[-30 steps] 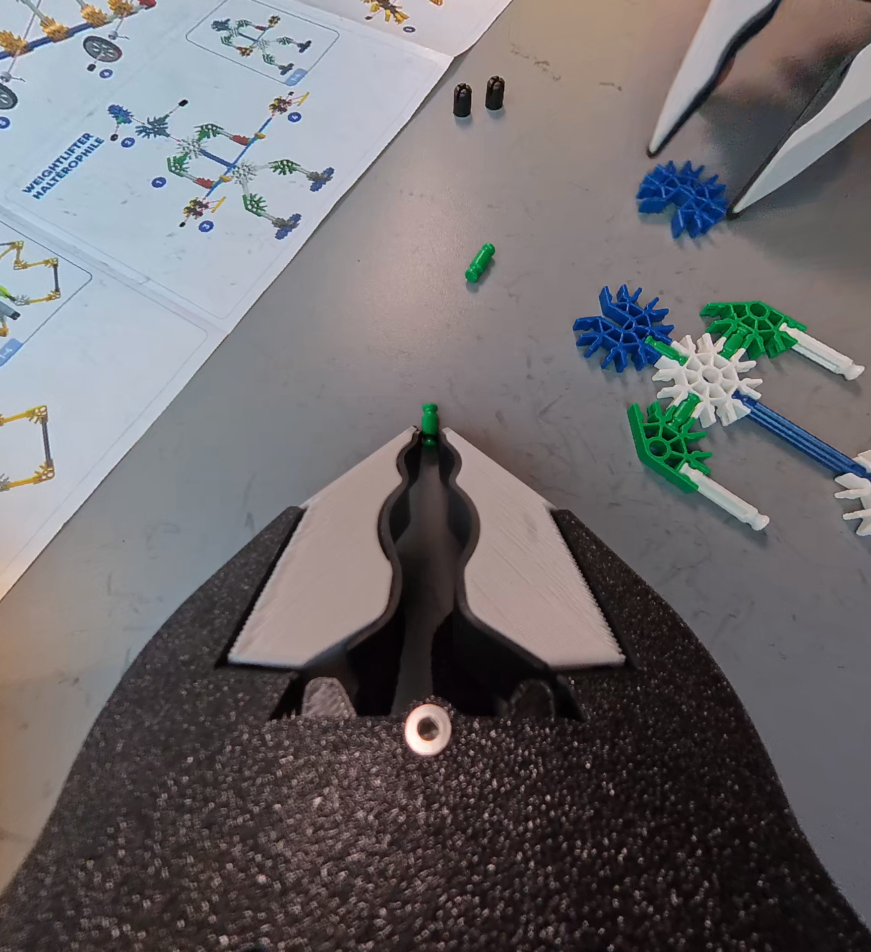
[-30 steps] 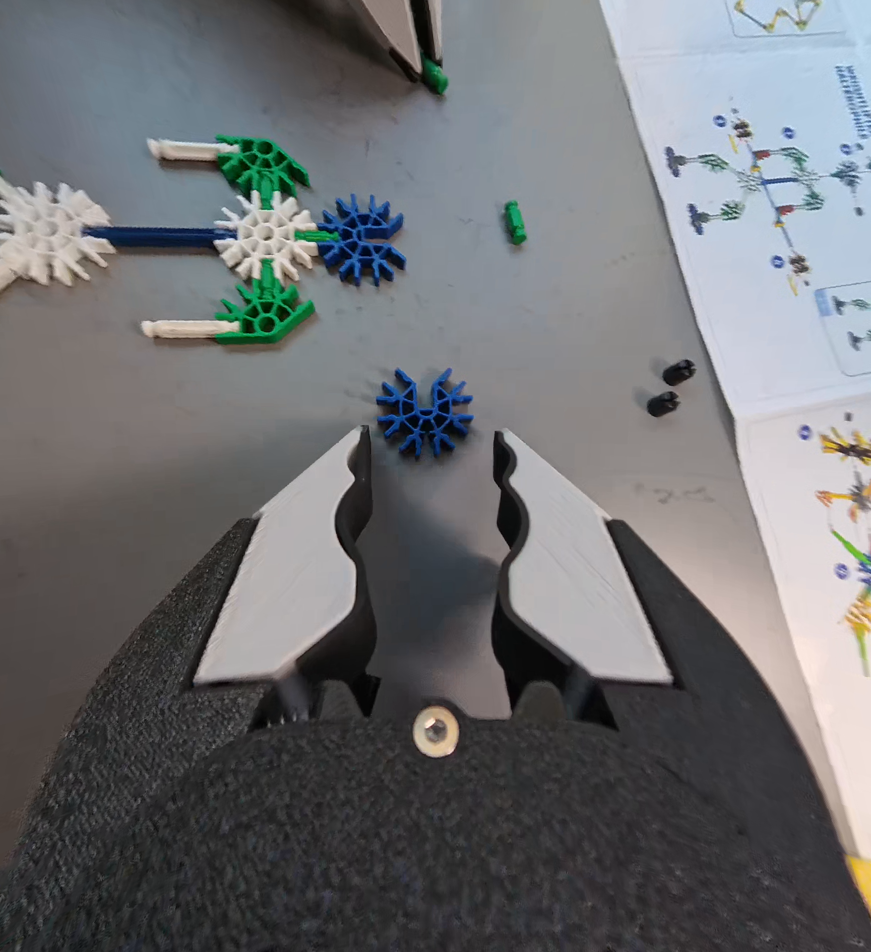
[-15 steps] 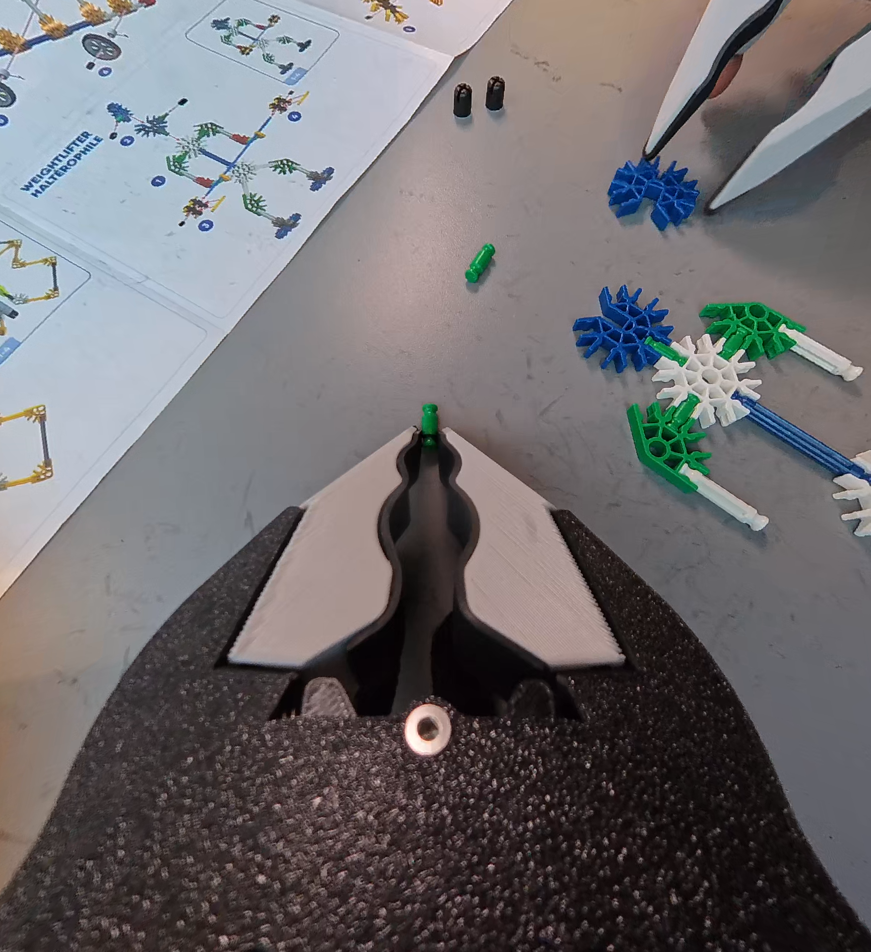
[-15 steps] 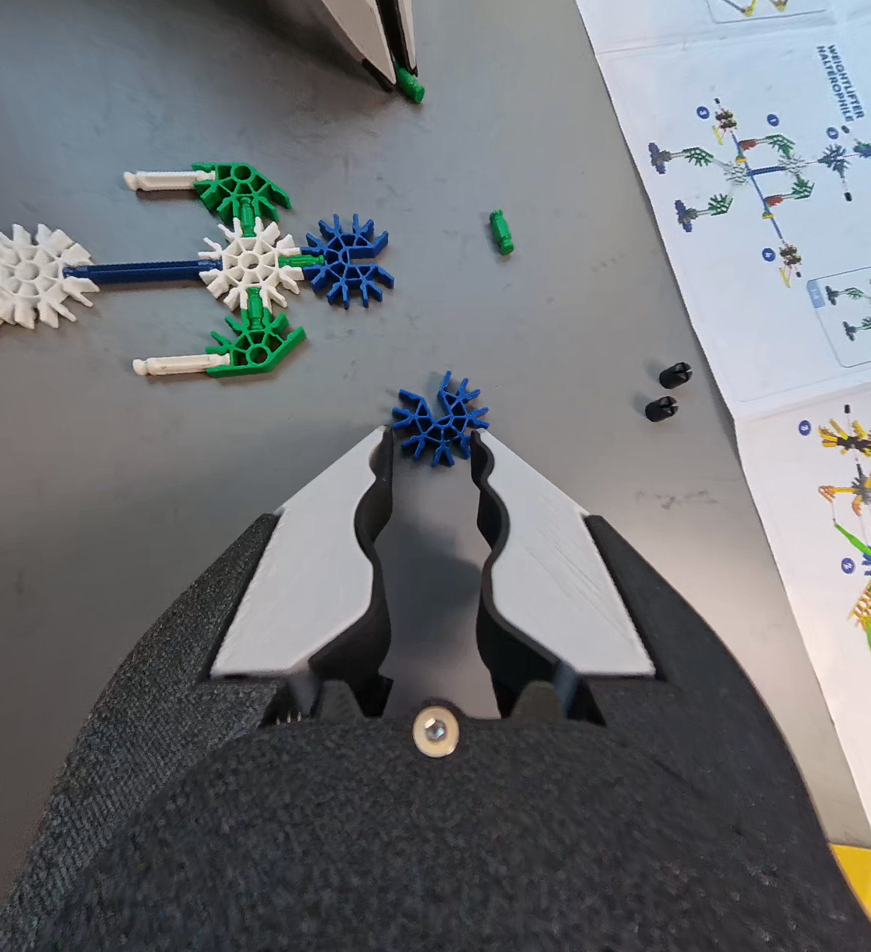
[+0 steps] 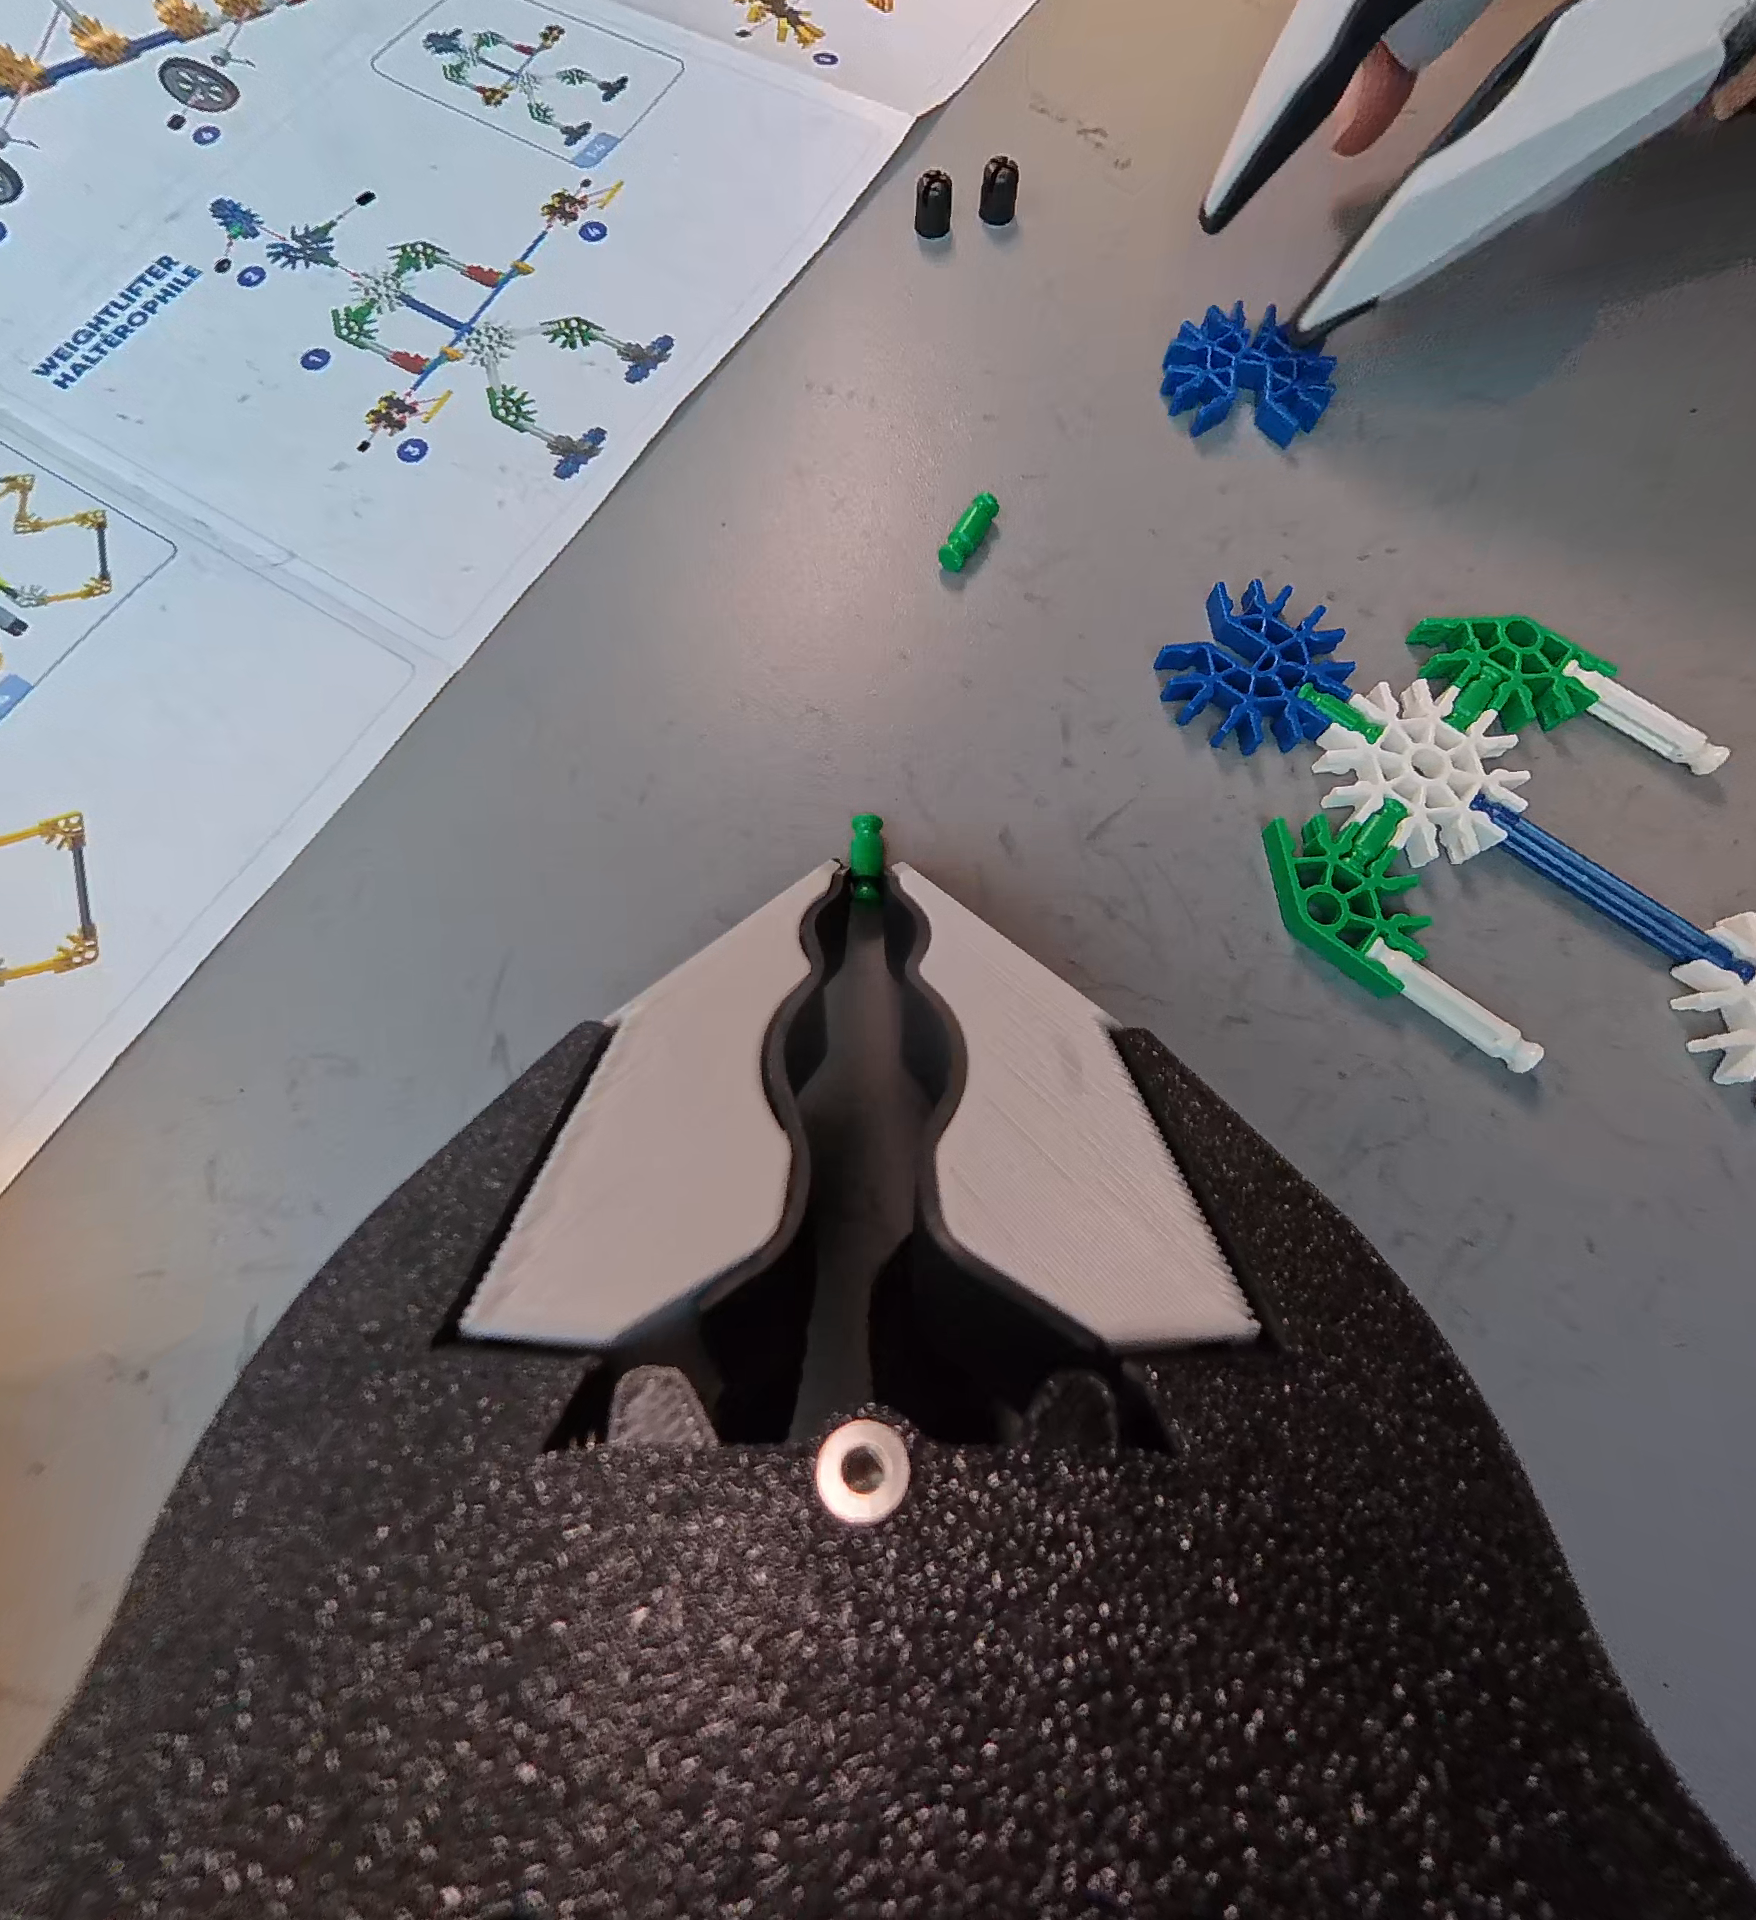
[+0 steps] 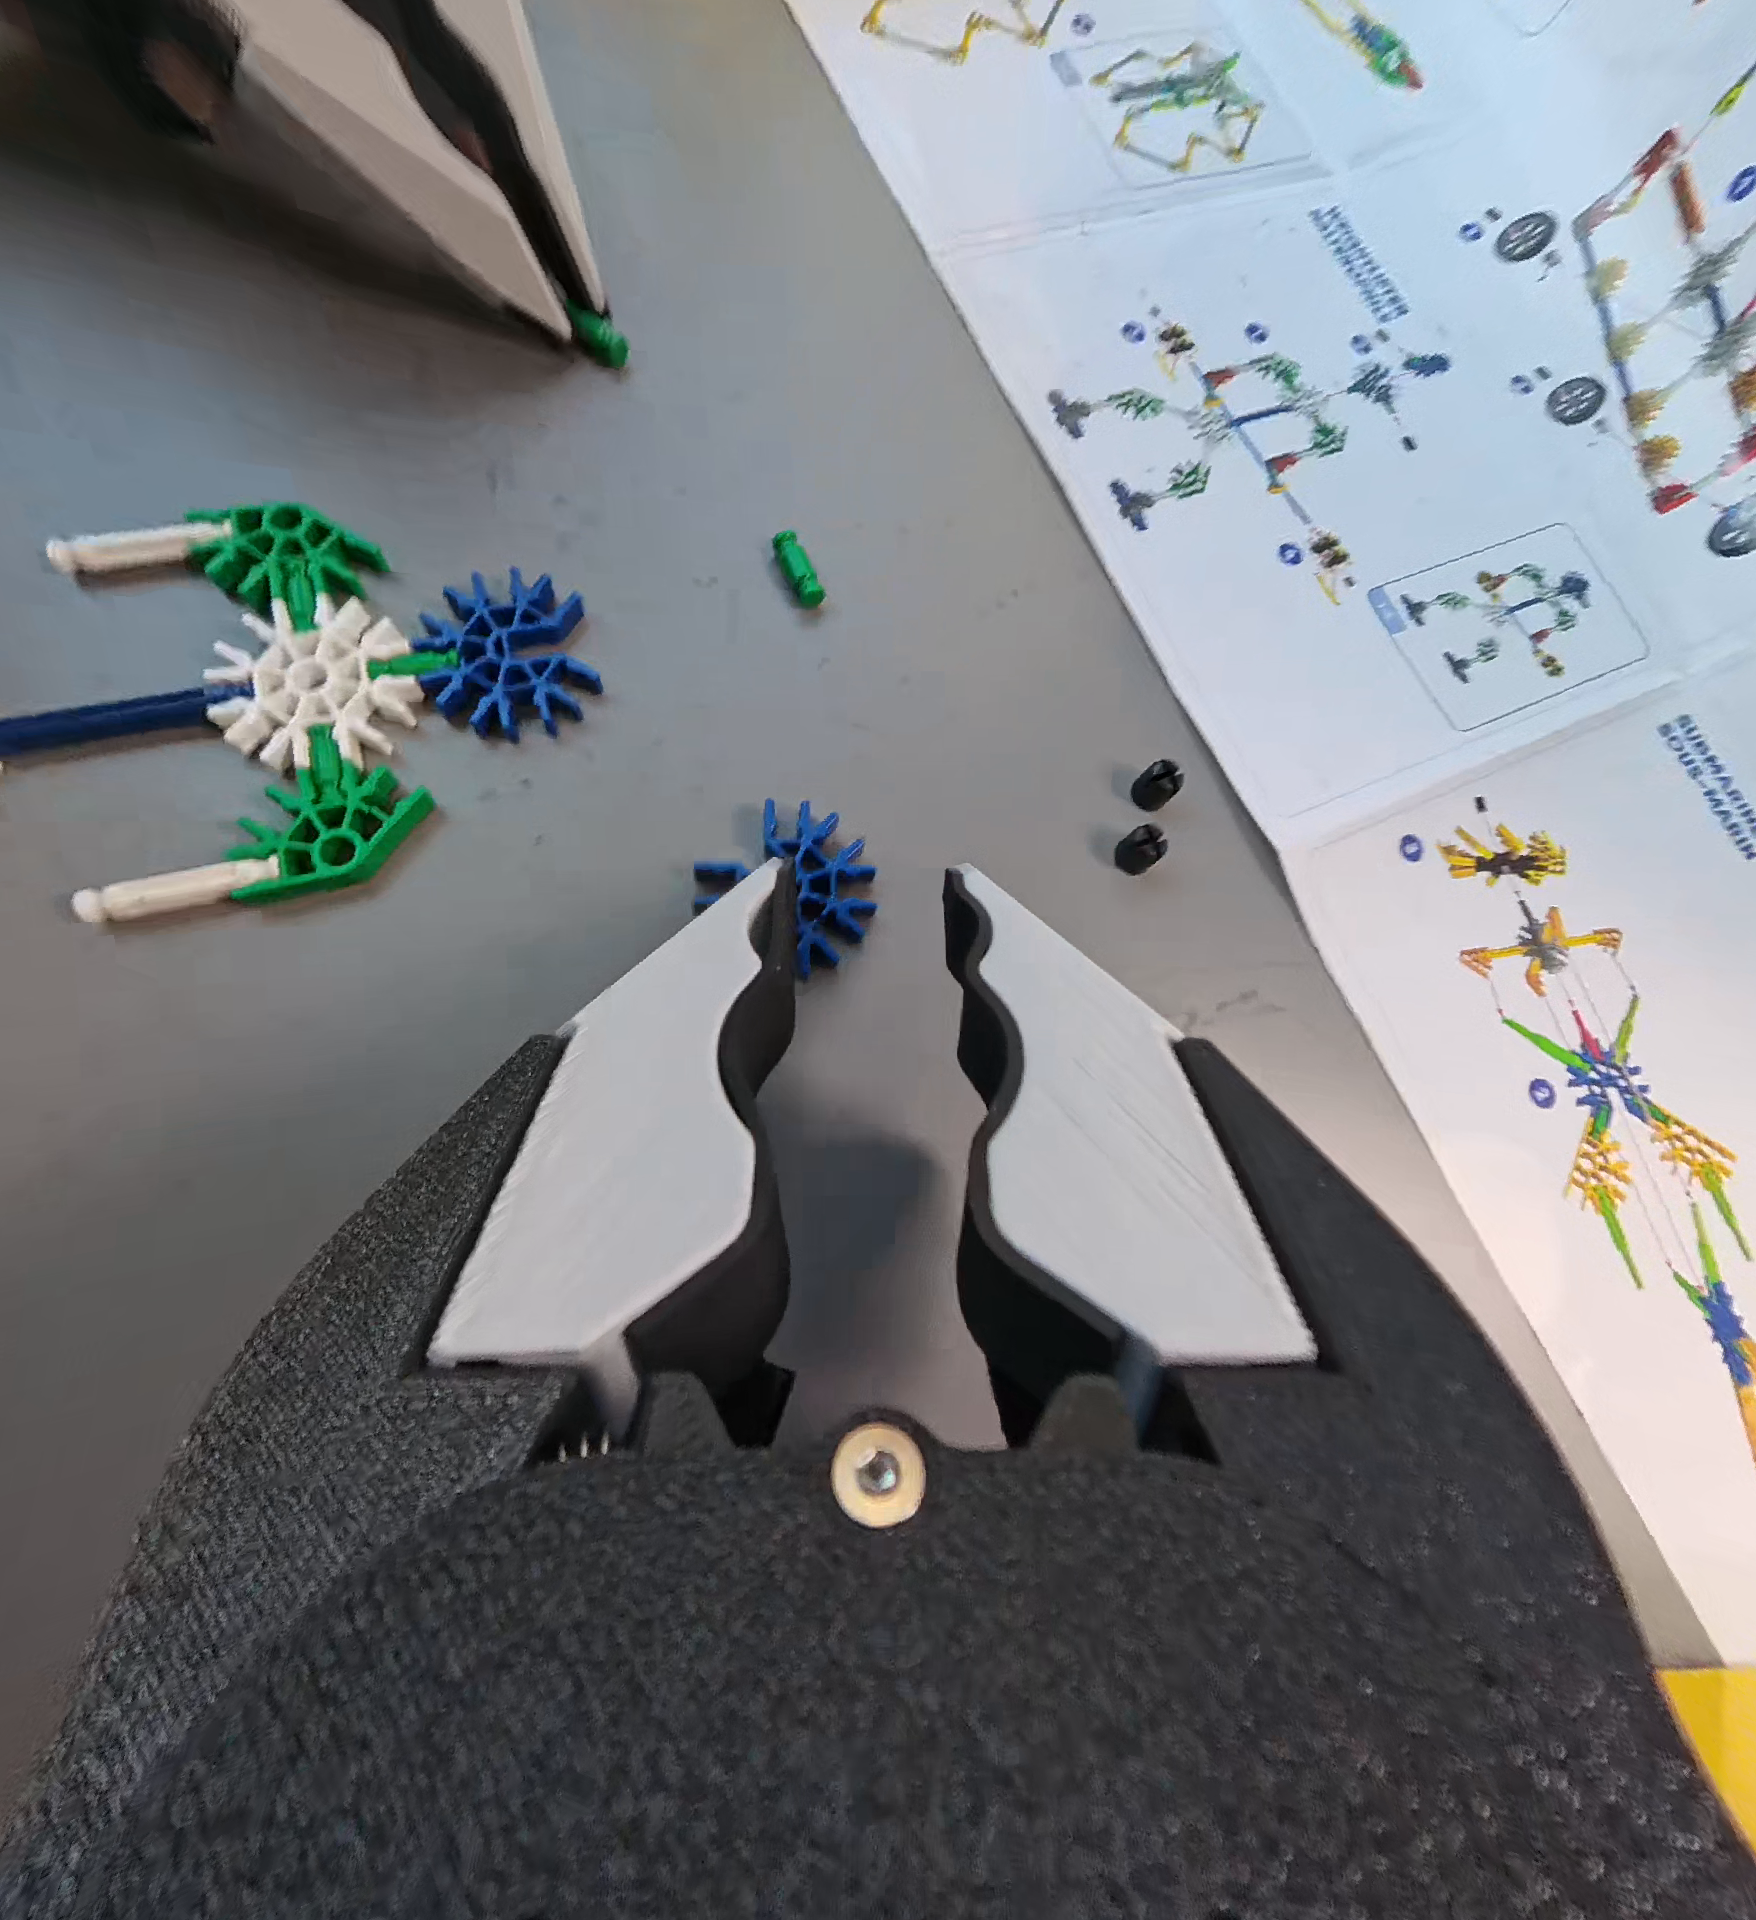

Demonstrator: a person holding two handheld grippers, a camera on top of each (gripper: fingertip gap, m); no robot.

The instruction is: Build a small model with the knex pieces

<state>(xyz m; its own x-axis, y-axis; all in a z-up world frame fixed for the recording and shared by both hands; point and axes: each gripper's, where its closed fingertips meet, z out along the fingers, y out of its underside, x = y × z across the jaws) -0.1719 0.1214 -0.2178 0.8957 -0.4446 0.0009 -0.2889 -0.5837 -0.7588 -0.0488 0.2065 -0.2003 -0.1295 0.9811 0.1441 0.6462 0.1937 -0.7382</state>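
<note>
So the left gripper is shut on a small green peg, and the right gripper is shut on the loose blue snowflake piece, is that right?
Not quite. The left gripper is shut on the small green peg, but the right gripper is open. In the right wrist view one fingertip overlaps the loose blue snowflake piece and the other stands clear of it.

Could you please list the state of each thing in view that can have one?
Left tongs: shut on a small green rod.
Right tongs: open, one tip resting on the loose blue connector.
Loose green rod: lying free on the table.
Two black caps: standing, unattached.
Assembled piece: lying flat, untouched.
Instruction sheet: unfolded, flat.
</note>
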